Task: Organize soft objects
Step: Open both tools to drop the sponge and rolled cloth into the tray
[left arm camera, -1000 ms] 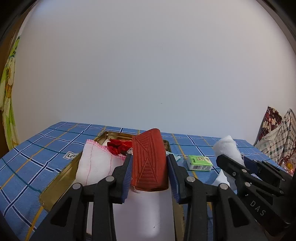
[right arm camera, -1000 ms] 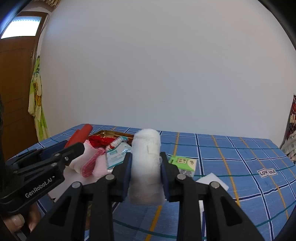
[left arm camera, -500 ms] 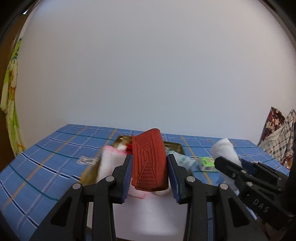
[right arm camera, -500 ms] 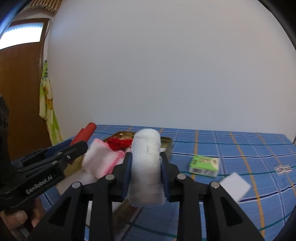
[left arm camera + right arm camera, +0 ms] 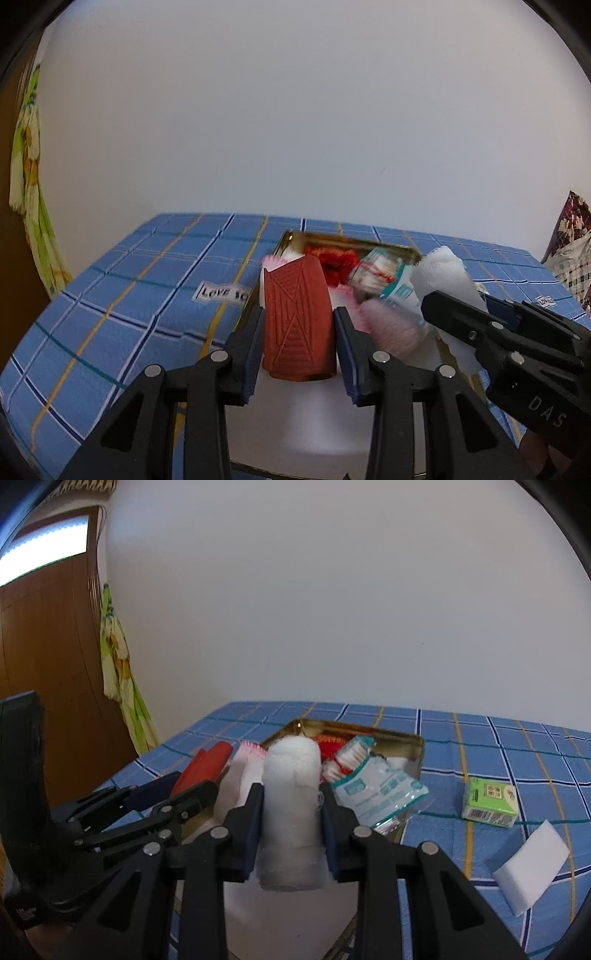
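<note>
Left wrist view showed the left gripper (image 5: 299, 354) clamped on a red ribbed roll (image 5: 297, 317); right wrist view showed the right gripper (image 5: 291, 830) clamped on a white gauze roll (image 5: 291, 805). Both hung near the gold tin (image 5: 413, 749), already heaped with pink cloth (image 5: 388, 328) and a plastic packet (image 5: 380, 790). Adding either roll could have toppled that heap, since the packet overhung the tin's near edge. The tin's floor stayed hidden, and blur smeared its contents.
</note>
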